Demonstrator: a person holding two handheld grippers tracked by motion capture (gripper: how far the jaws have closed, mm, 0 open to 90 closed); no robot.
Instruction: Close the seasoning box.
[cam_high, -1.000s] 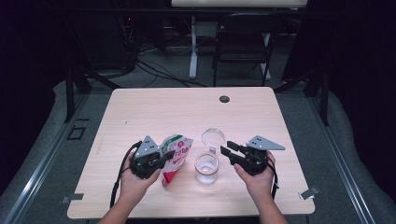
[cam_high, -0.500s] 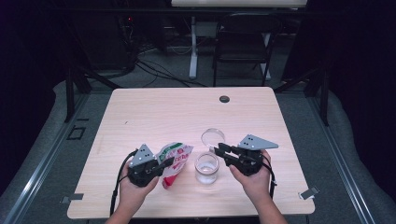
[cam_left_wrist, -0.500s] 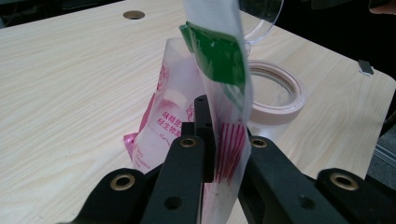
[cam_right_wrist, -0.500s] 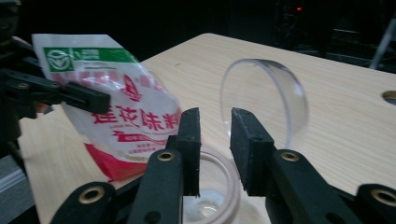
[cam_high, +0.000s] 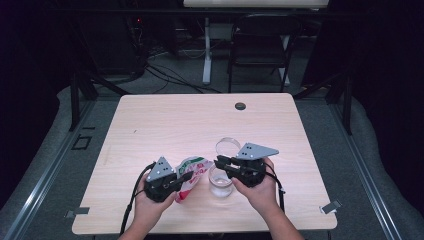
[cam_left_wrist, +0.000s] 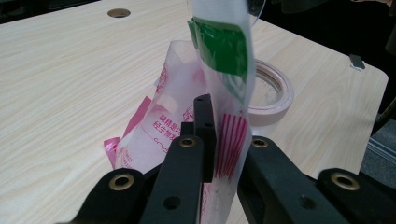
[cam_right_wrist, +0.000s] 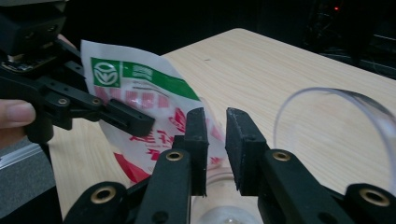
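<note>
Keep your left gripper (cam_high: 186, 176) pinching the snack pouch (cam_high: 192, 170) upright; your right gripper (cam_high: 220, 161), jaws just narrowing on nothing, should nip its top corner above the jar (cam_high: 220, 181).

In the left gripper view the pouch (cam_left_wrist: 219, 93) runs off the top edge, so its upper seal is cut away, and its lower part is hidden behind the left gripper (cam_left_wrist: 210, 140). Its red print is too small to read. In the right gripper view the jar (cam_right_wrist: 224, 205) is cut off by the bottom edge and partly hidden behind the right gripper (cam_right_wrist: 215, 149); the clear lid (cam_right_wrist: 336, 126) runs off the right edge.
</note>
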